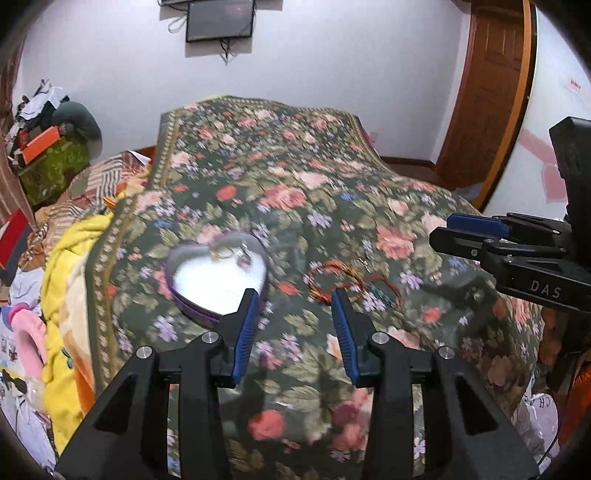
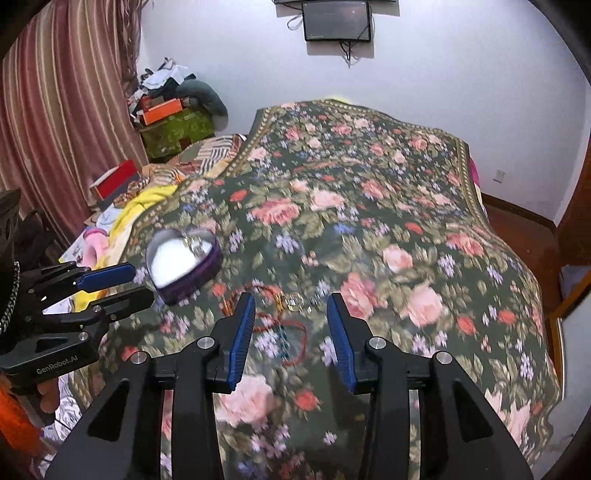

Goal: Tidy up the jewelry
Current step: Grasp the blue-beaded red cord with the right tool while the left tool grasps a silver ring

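A heart-shaped box (image 1: 218, 273) with purple walls and a white lining lies open on the floral bedspread (image 1: 295, 177). Rings and a small clear piece (image 1: 232, 254) rest near its far rim. To its right, red and orange cord bracelets (image 1: 347, 284) lie loose on the cloth. My left gripper (image 1: 294, 299) hovers open between the box and the bracelets, holding nothing. In the right wrist view my right gripper (image 2: 291, 301) is open over the bracelets (image 2: 258, 295) and a small gold piece (image 2: 291, 301), apart from them. The box (image 2: 177, 258) is left of it.
The other gripper shows in each view, the right one (image 1: 441, 229) and the left one (image 2: 140, 283). A yellow blanket (image 1: 70, 280), boxes and clothes crowd the bed's left side. Striped curtains (image 2: 55, 110), a wall screen (image 2: 336, 20) and a wooden door (image 1: 487, 92) surround the bed.
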Motion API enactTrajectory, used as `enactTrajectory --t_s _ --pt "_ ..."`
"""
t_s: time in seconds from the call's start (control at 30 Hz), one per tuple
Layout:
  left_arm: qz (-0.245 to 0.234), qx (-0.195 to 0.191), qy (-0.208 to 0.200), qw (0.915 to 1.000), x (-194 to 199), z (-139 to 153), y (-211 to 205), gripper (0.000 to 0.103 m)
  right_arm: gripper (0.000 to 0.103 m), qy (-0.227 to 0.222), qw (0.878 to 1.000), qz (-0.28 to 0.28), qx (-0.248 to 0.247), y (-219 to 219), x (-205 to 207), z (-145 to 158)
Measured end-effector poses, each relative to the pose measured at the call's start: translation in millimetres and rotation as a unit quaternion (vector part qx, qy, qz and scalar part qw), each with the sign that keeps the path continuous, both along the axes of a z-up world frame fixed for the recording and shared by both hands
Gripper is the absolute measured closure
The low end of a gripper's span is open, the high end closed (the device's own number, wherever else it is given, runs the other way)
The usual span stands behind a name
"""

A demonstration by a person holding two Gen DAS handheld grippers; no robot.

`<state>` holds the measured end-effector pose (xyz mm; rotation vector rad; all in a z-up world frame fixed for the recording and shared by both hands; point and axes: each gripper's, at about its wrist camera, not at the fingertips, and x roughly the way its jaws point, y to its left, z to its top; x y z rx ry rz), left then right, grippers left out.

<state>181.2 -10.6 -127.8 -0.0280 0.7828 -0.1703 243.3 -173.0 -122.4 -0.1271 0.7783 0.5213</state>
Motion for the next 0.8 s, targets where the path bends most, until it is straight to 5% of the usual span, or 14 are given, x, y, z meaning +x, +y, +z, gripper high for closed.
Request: enactTrajectory --t_s 0.47,0.8 --pt "-0.060 -0.012 0.076 0.9953 22.9 -51.2 -46.5 0.063 0.066 0.061 0.998 -0.009 -0.018 -24.5 -4.6 -44.5" --pt "-0.073 0.018 0.077 0.9942 40.2 -67.7 -63.1 0.070 0.066 0.081 0.997 0.005 -0.003 -18.2 0.2 -53.2"
